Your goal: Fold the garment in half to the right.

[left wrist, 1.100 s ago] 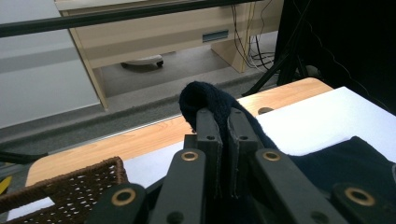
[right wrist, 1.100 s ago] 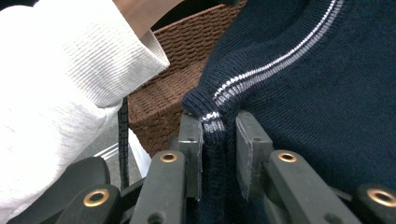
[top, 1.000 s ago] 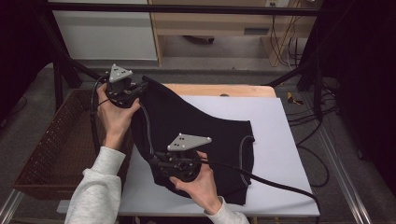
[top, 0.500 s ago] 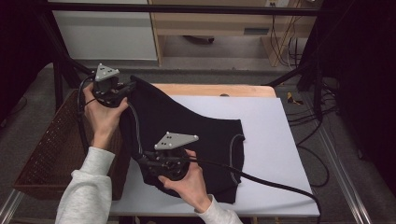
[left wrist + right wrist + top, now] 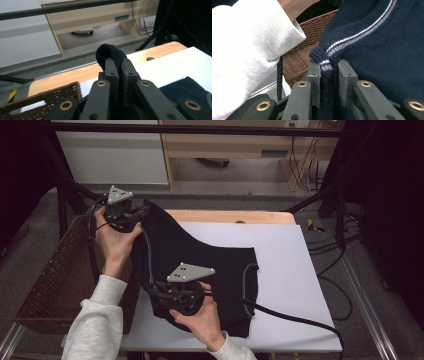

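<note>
Two grippers, one garment. My left gripper (image 5: pixel 142 212) is raised above the table's far left corner, its fingers (image 5: pixel 111 72) pinched tight on a bunched fold of the dark navy sweater (image 5: pixel 200 260); in the left gripper view a knob of knit pokes up beyond the tips. My right gripper (image 5: pixel 155 292) sits low at the near left part of the sweater, fingers (image 5: pixel 314 75) narrow and clamped on a ribbed edge with pale stripes. The cloth is gathered between them in the right gripper view.

Sweater: mostly spread on the white sheet (image 5: pixel 295 285) that covers the table (image 5: pixel 235 216), one part drawn up and left toward the raised gripper. A pale stripe line runs along an edge on its right side.

Surface: sheet smooth and matte; a strip of light wood shows along the far edge, with a small dark hole in it. Brown wicker basket (image 5: pixel 55 280) stands just beside the table on the left, lower than the tabletop; the sweater's left edge hangs near its rim.

Room: grey carpet-like floor beyond the table, light wooden furniture (image 5: pixel 235 145) and a white panel (image 5: pixel 110 150) along the far wall, black frame bars (image 5: pixel 190 128) overhead and at both sides, loose cables (image 5: pixel 340 250) on the floor at right. Dark at the far right. My sleeves are pale grey ribbed knit (image 5: pixel 95 330).
</note>
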### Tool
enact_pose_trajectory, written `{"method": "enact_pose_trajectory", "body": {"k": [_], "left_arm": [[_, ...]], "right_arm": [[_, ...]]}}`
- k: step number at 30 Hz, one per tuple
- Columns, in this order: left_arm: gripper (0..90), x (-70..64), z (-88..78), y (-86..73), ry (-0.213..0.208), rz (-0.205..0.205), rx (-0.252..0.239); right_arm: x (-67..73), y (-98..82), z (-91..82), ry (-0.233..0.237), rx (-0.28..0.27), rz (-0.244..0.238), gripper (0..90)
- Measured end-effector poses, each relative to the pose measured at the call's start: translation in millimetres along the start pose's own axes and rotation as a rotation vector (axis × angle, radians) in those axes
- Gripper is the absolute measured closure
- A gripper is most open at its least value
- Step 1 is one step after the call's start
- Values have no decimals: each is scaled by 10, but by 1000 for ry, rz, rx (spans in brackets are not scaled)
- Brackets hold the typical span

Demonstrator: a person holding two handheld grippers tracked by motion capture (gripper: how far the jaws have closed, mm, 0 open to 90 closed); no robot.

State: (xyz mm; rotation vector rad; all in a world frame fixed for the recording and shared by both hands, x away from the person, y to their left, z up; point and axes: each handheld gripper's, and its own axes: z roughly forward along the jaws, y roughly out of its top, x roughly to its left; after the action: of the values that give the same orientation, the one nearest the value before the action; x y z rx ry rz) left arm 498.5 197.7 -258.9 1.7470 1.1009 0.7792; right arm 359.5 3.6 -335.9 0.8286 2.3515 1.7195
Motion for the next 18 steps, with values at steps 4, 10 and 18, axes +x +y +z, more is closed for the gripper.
{"method": "enact_pose_trajectory", "body": {"k": [4, 10, 18], "left_arm": [[854, -113, 86, 14, -12, 13, -6], [854, -269, 221, -9, -28, 29, -8], [854, -421, 405, -49, -41, 39, -7]], "right_arm": [[-53, -59, -108, -20, -34, 16, 749], [-149, -192, -235, -55, -69, 40, 749], [-217, -306, -360, -109, -83, 60, 749]]}}
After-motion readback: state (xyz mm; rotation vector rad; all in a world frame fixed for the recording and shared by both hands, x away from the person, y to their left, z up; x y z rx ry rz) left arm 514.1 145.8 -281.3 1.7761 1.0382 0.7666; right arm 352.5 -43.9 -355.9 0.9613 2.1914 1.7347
